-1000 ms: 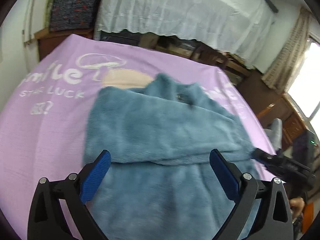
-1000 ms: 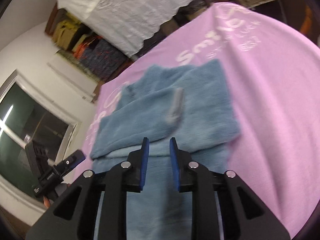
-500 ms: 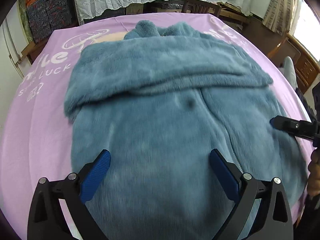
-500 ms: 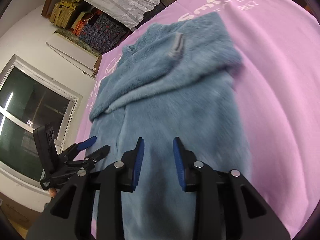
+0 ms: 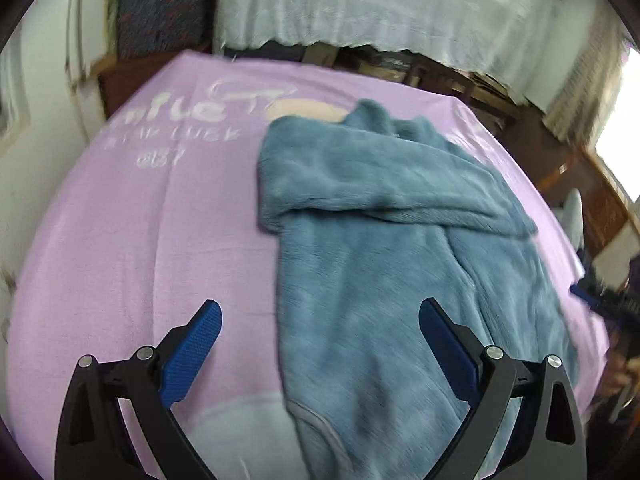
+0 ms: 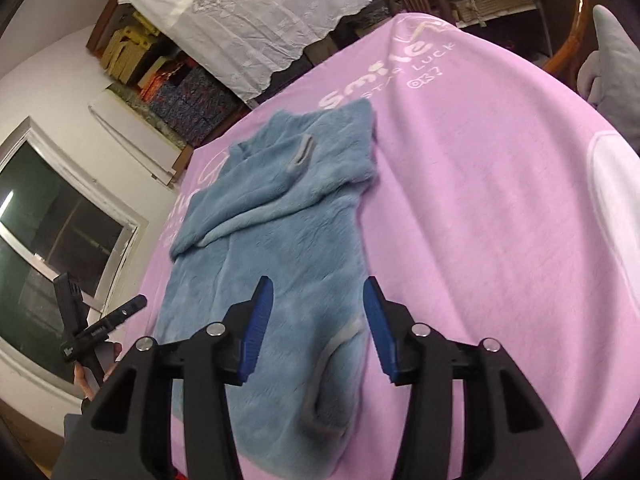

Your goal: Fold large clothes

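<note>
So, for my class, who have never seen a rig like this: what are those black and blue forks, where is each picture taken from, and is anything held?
No robot here: a person holds a hand tool with a two-finger claw in each hand. Each picture comes from a camera on one tool, looking along its fingers. The left claw stands wide open. The right claw has just been opening; nothing is gripped. On the pink cloth lies a fluffy blue garment, its top part already folded over. Neither claw holds it.
</note>
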### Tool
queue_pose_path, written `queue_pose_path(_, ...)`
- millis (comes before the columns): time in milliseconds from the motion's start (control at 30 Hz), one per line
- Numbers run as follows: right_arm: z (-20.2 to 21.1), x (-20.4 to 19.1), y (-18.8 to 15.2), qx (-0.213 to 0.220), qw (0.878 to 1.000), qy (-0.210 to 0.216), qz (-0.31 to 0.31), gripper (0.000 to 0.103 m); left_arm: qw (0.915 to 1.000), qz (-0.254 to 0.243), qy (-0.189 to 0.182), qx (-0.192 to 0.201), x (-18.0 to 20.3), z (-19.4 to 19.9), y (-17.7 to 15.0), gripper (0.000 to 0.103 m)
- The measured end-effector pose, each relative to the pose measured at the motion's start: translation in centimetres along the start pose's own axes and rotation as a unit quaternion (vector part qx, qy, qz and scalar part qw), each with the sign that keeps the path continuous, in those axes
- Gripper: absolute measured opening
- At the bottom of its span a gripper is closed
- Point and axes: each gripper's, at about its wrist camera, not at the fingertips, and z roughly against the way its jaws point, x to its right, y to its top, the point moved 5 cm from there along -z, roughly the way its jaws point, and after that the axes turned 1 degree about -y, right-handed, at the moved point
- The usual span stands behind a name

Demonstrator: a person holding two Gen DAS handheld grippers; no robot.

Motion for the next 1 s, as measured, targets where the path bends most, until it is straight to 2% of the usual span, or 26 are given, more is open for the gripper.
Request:
queue_pose_path(167,-2.8,1.6,1.0,-0.017,0.999,-0.006,-0.028,0.047,0.997,0.052,-0.038,-0.043,-2.7,-2.8,0.6,0.088)
queue_pose_path(367,-4.8,1.7,1.8,-0.035,0.999,0.014,-0.035,0.047,0.9964,0.03,-0.065,-0.044,-1.7,-3.6,2.1,0.086)
queue_pose_path(467,-5.8,1.2,2.3,-0.039,0.999,0.015,-0.035,0.047,0.9966,0.027,-0.056,-0.054,-1.2,-4.7,2.6,0.08)
queue_pose_path(533,-6.4,1.0,2.3,-0.045,0.998,0.021,-0.039,0.047,0.996,0.022,-0.063,-0.059,-0.6,-4.7,2.4,0.075)
queue_pose_path(600,-6.5,1.0,2.0,-0.048,0.998,0.024,-0.039,0.047,0.9948,0.014,-0.079,-0.064,0.1,-4.5,1.7,0.064)
queue_pose_path(700,-5.8,0.9,1.0,-0.049,0.998,0.03,-0.035,0.047,0.995,0.0,-0.078,-0.063,0.8,-3.5,-0.1,0.057)
queue_pose_path(833,-4.0,0.7,-1.7,-0.06,0.996,0.056,-0.032,0.047,0.993,0.003,-0.1,-0.063,1.2,-1.6,-3.0,0.056)
queue_pose_path(933,-2.3,0.5,-4.0,-0.074,0.994,0.079,-0.029,0.047,0.9858,0.013,-0.149,-0.076,1.7,0.0,-5.5,0.056)
queue_pose_path(1000,-1.2,0.2,-5.5,-0.078,0.993,0.086,-0.018,0.047,0.9835,0.008,-0.163,-0.079,2.2,0.9,-7.0,0.054)
